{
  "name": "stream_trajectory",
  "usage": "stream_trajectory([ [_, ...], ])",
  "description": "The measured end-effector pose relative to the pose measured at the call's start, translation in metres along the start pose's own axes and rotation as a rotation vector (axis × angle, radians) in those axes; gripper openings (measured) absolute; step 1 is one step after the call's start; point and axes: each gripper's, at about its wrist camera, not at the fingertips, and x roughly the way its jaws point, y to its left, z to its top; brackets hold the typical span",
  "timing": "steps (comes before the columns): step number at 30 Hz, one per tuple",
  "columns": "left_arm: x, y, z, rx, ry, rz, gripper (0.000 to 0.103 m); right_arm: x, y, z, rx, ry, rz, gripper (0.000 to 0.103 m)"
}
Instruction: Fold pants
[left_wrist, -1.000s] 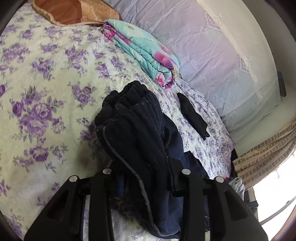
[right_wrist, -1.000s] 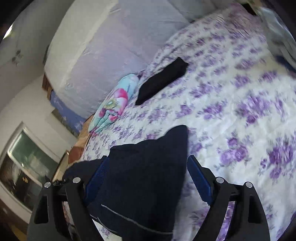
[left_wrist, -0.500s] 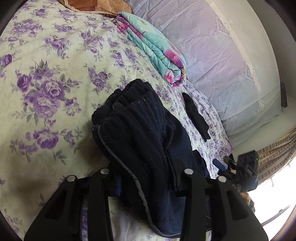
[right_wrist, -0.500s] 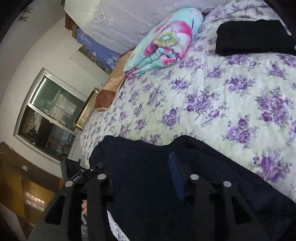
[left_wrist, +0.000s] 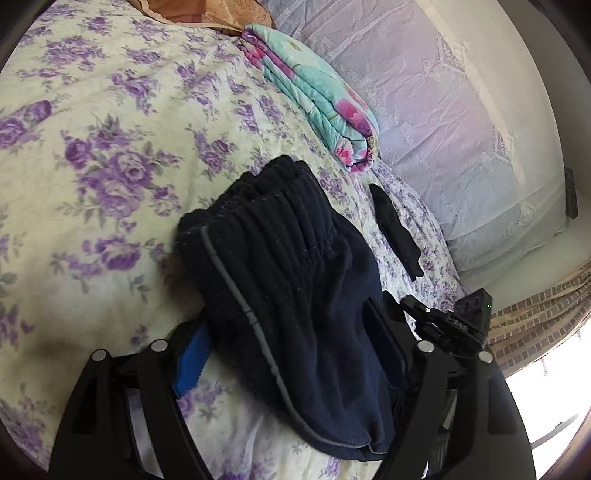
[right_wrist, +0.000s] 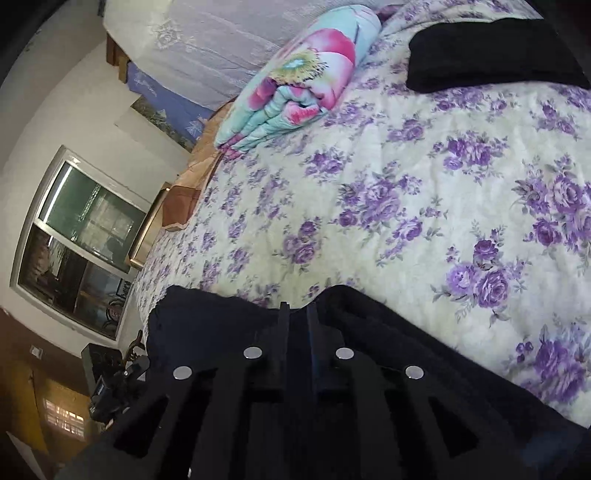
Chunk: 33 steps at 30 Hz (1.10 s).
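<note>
We judge the thick navy knit pants (left_wrist: 295, 280) soft and floppy; left gripper (left_wrist: 291, 354) opening around them, right gripper (right_wrist: 297, 317) closing on their hem.

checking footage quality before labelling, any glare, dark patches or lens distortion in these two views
Left wrist view: blown-out daylight at the lower right corner past the curtain, strong fisheye curve with black corners, bedspread evenly lit. Right wrist view: dark pants and right gripper merge into near-black with little detail, window bent by distortion.
</note>
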Motion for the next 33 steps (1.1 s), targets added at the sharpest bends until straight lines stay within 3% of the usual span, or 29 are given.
stream_trajectory([
  [1, 0.002, -0.002, -0.001, 0.014, 0.008, 0.013, 0.079, 0.002, -0.001, -0.001, 0.005, 0.014, -0.008, 0.024],
  [2, 0.004, -0.005, -0.001, 0.027, 0.014, 0.03, 0.081, 0.008, -0.004, 0.0, 0.015, 0.034, -0.033, 0.026],
  [3, 0.007, -0.009, -0.003, 0.042, 0.016, 0.052, 0.083, 0.019, -0.013, 0.0, 0.024, 0.062, -0.075, 0.024],
  [5, 0.014, -0.017, -0.005, 0.081, 0.016, 0.09, 0.094, 0.03, -0.026, 0.001, 0.036, 0.067, -0.101, 0.005],
  [9, 0.031, -0.027, -0.002, 0.134, 0.017, 0.155, 0.098, 0.006, -0.024, -0.003, 0.054, -0.014, -0.071, 0.014],
  [10, 0.033, -0.027, 0.0, 0.136, 0.012, 0.161, 0.098, -0.006, -0.015, -0.005, 0.024, -0.049, -0.092, 0.037],
  [11, 0.035, -0.026, 0.003, 0.131, 0.005, 0.16, 0.098, -0.017, -0.008, -0.008, -0.001, -0.081, -0.101, 0.067],
  [12, 0.035, -0.025, 0.006, 0.12, -0.007, 0.152, 0.098, -0.033, -0.001, -0.013, -0.024, -0.123, -0.1, 0.072],
  [15, 0.033, -0.019, 0.014, 0.064, -0.032, 0.096, 0.096, -0.071, 0.011, -0.031, -0.063, -0.201, -0.064, 0.075],
  [16, 0.032, -0.018, 0.015, 0.059, -0.037, 0.09, 0.082, -0.082, 0.01, -0.036, -0.058, -0.219, -0.051, 0.08],
  [17, 0.032, -0.017, 0.017, 0.058, -0.039, 0.094, 0.06, -0.094, 0.007, -0.042, -0.047, -0.242, -0.039, 0.084],
  [20, 0.028, -0.008, 0.017, 0.039, -0.02, 0.032, 0.04, -0.125, -0.013, -0.061, 0.011, -0.322, -0.032, 0.086],
  [27, 0.008, -0.056, 0.008, 0.186, -0.099, 0.11, 0.033, -0.167, -0.071, -0.107, 0.194, -0.41, -0.017, 0.087],
  [33, -0.006, -0.166, -0.016, 0.468, -0.146, 0.129, 0.032, -0.196, -0.099, -0.135, 0.27, -0.496, -0.005, 0.087],
])
